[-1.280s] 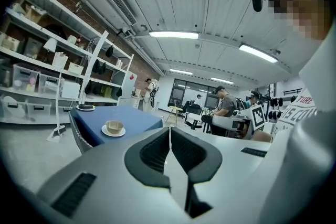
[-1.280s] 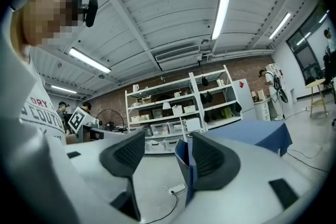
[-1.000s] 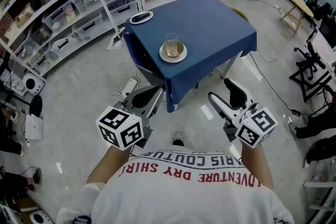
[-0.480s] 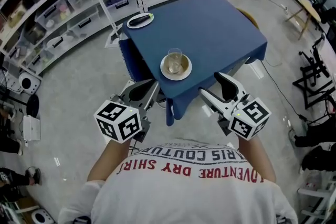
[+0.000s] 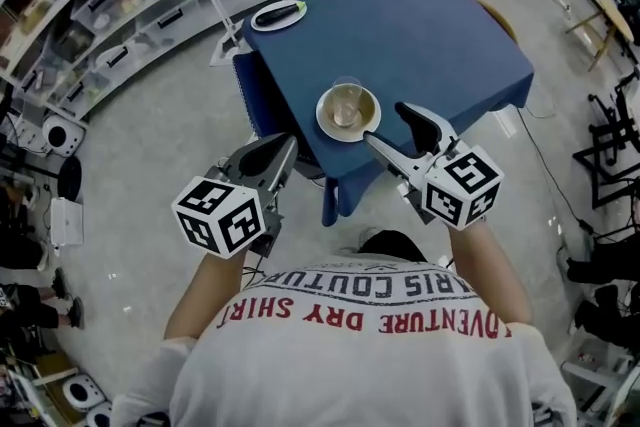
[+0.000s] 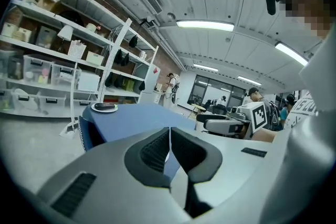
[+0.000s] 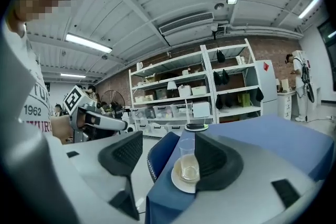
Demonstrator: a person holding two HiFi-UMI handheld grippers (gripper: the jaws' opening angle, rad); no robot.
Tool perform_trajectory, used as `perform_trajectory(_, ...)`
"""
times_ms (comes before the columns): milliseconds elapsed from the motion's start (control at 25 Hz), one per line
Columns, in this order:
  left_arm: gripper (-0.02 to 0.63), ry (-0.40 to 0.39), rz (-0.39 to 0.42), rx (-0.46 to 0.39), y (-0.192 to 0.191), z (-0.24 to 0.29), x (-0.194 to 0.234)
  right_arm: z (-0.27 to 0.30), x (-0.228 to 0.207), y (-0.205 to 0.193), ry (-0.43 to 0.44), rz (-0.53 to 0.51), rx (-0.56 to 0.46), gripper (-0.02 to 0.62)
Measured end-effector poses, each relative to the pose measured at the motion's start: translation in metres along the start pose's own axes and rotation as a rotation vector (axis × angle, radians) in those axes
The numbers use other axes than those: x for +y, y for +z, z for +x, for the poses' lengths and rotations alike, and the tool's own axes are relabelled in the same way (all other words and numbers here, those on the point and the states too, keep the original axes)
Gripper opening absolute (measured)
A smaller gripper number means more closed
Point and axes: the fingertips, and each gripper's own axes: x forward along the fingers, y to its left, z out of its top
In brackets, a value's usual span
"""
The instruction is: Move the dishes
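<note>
- Two dishes stand on the table [image 5: 440, 25], which has drawn much closer over the last second: the person has walked up to its near corner, and both grippers have come with them.
- The right gripper [image 5: 388, 123] was well short of the table a second ago. It is now at that near corner, just beside the saucer [image 5: 324, 118], with its jaws wide apart and nothing in them. Its own view frames the saucer and the glass [image 7: 189, 160] between the jaws but farther ahead, not touching either pad.
- The left gripper [image 5: 285, 147] hangs off the table's near-left edge, over the floor. Its jaws are pressed together with nothing between them.
- My reading is that the approach is nearly done and the first pick-up has not begun. No dish has been lifted or shifted on the table.
- The saucer at the near corner carries the glass upright at its middle. The glass appears to hold a little pale liquid in its lower part, so tilting it could spill.
- A second plate [image 5: 262, 22] sits at the table's far-left corner, well apart from the saucer, with a dark object [image 5: 283, 12] lying on it, too small to identify.
</note>
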Motion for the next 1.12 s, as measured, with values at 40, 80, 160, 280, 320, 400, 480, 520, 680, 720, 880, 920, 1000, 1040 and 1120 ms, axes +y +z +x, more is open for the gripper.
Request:
perform_trajectory(40,0.034,0.010,-0.006,0.000,0.000,0.001,0.003,0.007,-0.002,-0.001,0.004,-0.015,0.013,0.293)
perform_trajectory(80,0.034,0.020,-0.012,0.002,0.000,0.002,0.006,0.013,-0.004,-0.003,0.009,-0.027,0.025,0.295)
perform_trajectory(160,0.034,0.042,-0.023,0.004,-0.001,0.005,0.011,0.023,-0.011,-0.009,0.014,-0.050,0.045,0.295)
perform_trajectory(280,0.034,0.081,-0.053,0.007,-0.003,0.010,0.020,0.036,-0.022,-0.022,0.021,-0.078,0.079,0.295)
perform_trajectory(320,0.034,0.094,-0.064,0.008,-0.003,0.011,0.023,0.041,-0.025,-0.026,0.028,-0.083,0.091,0.295)
perform_trajectory(400,0.034,0.119,-0.079,0.013,-0.004,0.014,0.029,0.051,-0.030,-0.031,0.045,-0.087,0.111,0.295)
perform_trajectory(480,0.034,0.144,-0.090,0.017,-0.004,0.018,0.036,0.060,-0.036,-0.036,0.058,-0.082,0.120,0.295)
perform_trajectory(520,0.034,0.155,-0.098,0.018,-0.004,0.020,0.039,0.065,-0.039,-0.039,0.063,-0.079,0.124,0.295)
perform_trajectory(680,0.034,0.191,-0.123,0.019,-0.004,0.024,0.050,0.086,-0.045,-0.050,0.089,-0.099,0.154,0.295)
perform_trajectory(720,0.034,0.197,-0.124,0.019,-0.005,0.024,0.053,0.091,-0.046,-0.052,0.097,-0.109,0.161,0.296)
perform_trajectory(880,0.034,0.225,-0.137,0.015,-0.005,0.023,0.061,0.107,-0.048,-0.061,0.119,-0.133,0.188,0.302)
perform_trajectory(920,0.034,0.232,-0.142,0.017,-0.005,0.022,0.064,0.111,-0.048,-0.063,0.121,-0.135,0.192,0.302)
perform_trajectory(1000,0.034,0.246,-0.147,0.023,-0.006,0.019,0.071,0.118,-0.047,-0.066,0.121,-0.147,0.197,0.302)
perform_trajectory(1040,0.034,0.253,-0.148,0.026,-0.007,0.018,0.075,0.122,-0.047,-0.068,0.118,-0.155,0.199,0.302)
perform_trajectory(1120,0.034,0.268,-0.152,0.025,-0.009,0.016,0.080,0.126,-0.048,-0.072,0.109,-0.164,0.197,0.302)
